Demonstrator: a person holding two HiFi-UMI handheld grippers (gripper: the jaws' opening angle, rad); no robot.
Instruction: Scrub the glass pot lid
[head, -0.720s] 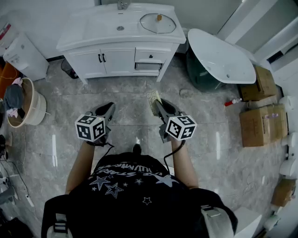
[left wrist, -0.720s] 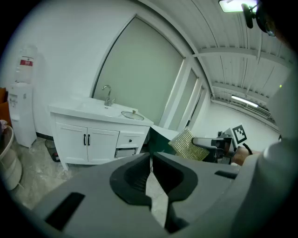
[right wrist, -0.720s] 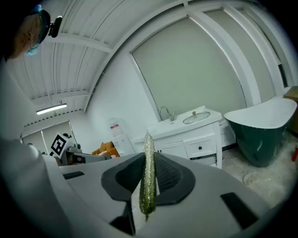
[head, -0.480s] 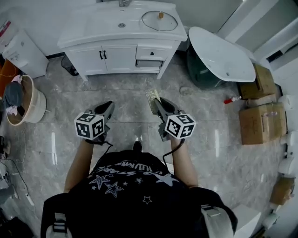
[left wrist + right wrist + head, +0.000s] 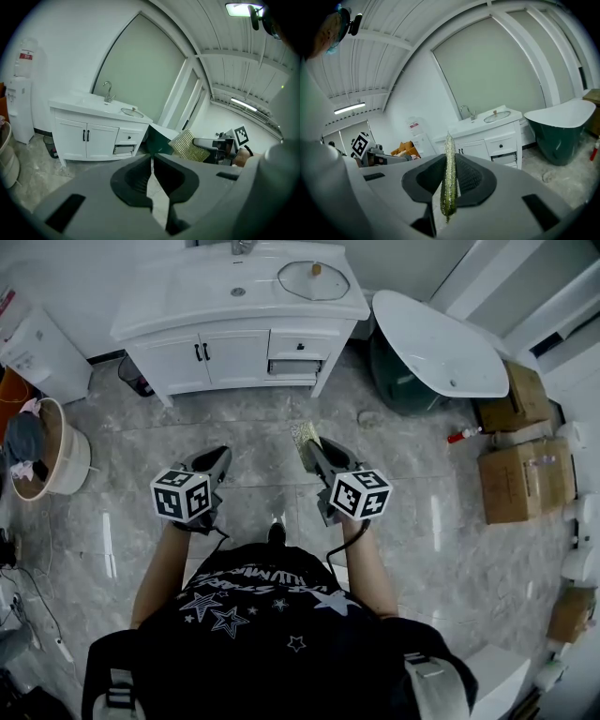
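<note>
The round glass pot lid (image 5: 314, 282) lies flat on the white vanity cabinet's countertop (image 5: 187, 292), at 12 o'clock from the person, its small knob pointing up. Grey marbled floor (image 5: 253, 442) separates it from both grippers. The right gripper (image 5: 314, 446) is clamped on a thin gold-green glittery scrub pad (image 5: 449, 183), held edge-on and upright. The left gripper (image 5: 217, 457) has its jaws drawn together with nothing between them. A white, dark-green-sided bathtub (image 5: 436, 343) stands at 2 o'clock, with cardboard boxes (image 5: 511, 484) at 3 o'clock.
</note>
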